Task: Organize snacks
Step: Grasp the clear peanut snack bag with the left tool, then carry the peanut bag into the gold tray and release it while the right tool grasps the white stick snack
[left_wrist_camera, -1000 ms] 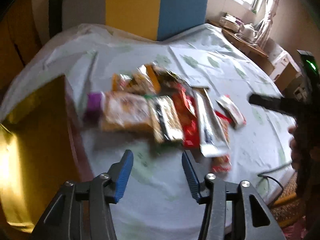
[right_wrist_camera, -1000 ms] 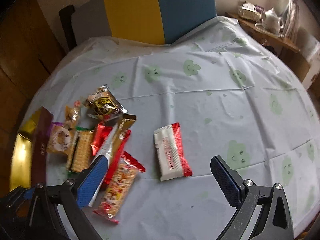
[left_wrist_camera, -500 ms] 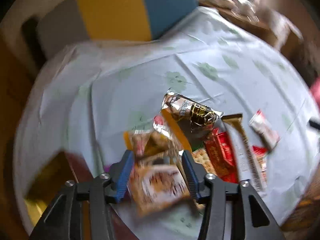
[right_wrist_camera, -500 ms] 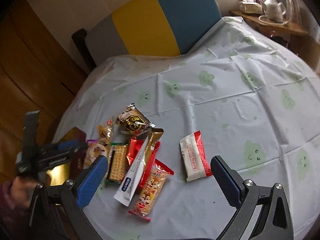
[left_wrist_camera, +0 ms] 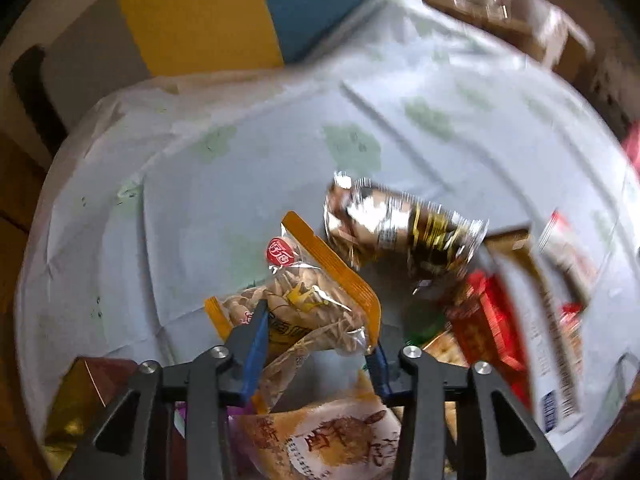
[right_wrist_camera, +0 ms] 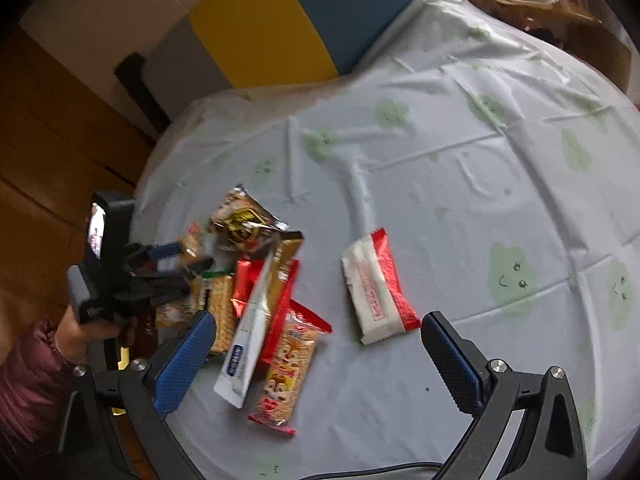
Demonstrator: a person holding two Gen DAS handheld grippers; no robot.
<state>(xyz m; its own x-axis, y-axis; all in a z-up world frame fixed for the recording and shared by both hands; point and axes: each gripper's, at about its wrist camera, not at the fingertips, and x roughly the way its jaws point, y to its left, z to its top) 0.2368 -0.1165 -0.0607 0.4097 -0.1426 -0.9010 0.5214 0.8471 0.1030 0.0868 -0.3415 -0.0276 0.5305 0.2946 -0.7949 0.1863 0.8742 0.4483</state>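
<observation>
Left tool (left_wrist_camera: 316,336) now astride orange-edged clear nut packet (left_wrist_camera: 304,300), jaws apart, right tool (right_wrist_camera: 316,344) wide apart

The left gripper (left_wrist_camera: 316,344) straddles a clear, orange-edged seed packet (left_wrist_camera: 304,300) on the pale tablecloth (left_wrist_camera: 240,152), with a shiny brown-and-gold foil packet (left_wrist_camera: 404,226) at two o'clock and red wrappers (left_wrist_camera: 488,320) blurred at three o'clock.

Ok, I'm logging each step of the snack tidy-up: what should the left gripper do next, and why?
Probably close the left gripper on the orange-edged nut packet: the packet already lies between its open blue fingers, at the near edge of the pile. The right gripper hangs open above the tablecloth, holding nothing.
</observation>
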